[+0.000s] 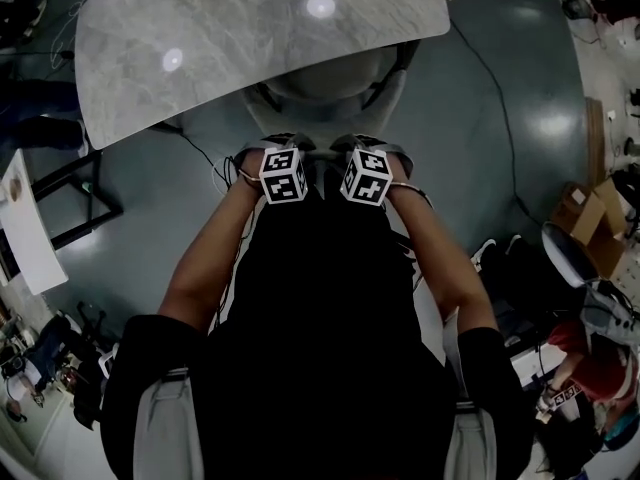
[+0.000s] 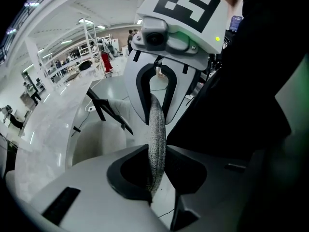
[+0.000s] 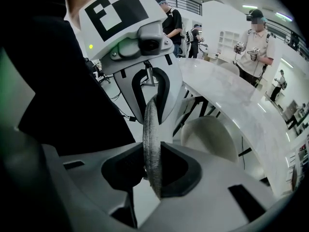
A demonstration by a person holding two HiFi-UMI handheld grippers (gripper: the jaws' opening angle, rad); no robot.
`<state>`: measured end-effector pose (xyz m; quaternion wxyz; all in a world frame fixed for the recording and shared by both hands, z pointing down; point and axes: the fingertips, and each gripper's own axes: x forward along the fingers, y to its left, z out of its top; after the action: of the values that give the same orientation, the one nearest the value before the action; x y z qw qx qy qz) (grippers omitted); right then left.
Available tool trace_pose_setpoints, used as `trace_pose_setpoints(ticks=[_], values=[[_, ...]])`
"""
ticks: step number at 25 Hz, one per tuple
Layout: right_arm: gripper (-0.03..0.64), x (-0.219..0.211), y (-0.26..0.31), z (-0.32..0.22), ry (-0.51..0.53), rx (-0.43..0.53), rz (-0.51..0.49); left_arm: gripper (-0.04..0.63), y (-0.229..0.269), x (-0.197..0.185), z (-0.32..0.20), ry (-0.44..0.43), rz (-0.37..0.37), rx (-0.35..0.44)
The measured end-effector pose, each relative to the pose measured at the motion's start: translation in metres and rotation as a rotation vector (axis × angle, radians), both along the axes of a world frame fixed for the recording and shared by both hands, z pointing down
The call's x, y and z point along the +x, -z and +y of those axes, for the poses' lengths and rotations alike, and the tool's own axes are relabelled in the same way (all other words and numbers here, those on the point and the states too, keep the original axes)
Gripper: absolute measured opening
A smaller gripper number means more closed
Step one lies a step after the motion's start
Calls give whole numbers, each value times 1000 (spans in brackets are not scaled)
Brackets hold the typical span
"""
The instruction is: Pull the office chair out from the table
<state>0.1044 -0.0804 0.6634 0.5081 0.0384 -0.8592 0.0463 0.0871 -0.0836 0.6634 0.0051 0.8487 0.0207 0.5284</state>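
Clamping office chair's back rim, left tool and right tool face the table.

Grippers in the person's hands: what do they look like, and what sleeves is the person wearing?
Both the left gripper and the right gripper have pale grey shells with black pads lining the jaws. Each carries a white cube printed with black square markers. The person wears a black top with short sleeves.
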Motion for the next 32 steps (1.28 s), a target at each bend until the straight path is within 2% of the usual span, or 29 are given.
trace_pose_setpoints(ticks=[10,16,32], values=[[95,-14,-1,38,-76,16,12,86,3,-13,38,-11,-4,1],[95,-20,-2,67,-120,12,16,86,0,-18,66,-57,-2,-7],[95,-3,-5,167,-97,5,18,86,-2,-1,168,-62,-18,-19]])
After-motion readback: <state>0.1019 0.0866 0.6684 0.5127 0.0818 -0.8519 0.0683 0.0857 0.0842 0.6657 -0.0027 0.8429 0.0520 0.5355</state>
